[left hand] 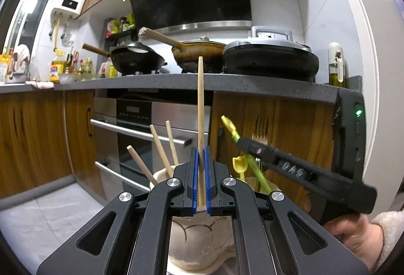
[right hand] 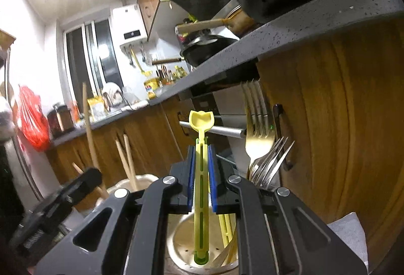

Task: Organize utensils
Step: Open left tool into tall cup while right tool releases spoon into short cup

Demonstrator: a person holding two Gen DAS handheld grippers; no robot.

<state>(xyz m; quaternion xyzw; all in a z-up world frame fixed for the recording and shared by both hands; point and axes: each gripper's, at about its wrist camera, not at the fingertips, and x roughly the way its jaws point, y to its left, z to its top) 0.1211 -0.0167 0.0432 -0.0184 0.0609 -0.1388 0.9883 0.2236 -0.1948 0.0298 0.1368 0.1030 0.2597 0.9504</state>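
Observation:
My left gripper (left hand: 201, 151) is shut on a wooden chopstick (left hand: 200, 103), held upright over a cream ceramic holder (left hand: 199, 239) that holds three other chopsticks (left hand: 159, 151). My right gripper (right hand: 201, 148) is shut on a yellow-green plastic utensil (right hand: 201, 123), held upright with its lower end inside a steel holder (right hand: 181, 237). That holder also contains several metal forks (right hand: 257, 128) and another yellow utensil (right hand: 224, 227). In the left wrist view the right gripper (left hand: 240, 140) is to the right, tilted, gripping the green utensil (left hand: 228, 125).
Wooden kitchen cabinets (left hand: 32, 138) and an oven (left hand: 141, 138) stand behind the holders. The grey countertop (left hand: 227, 84) above carries woks (left hand: 136, 58) and a black lidded pot (left hand: 270, 58). The left gripper's body (right hand: 58, 201) shows at lower left in the right wrist view.

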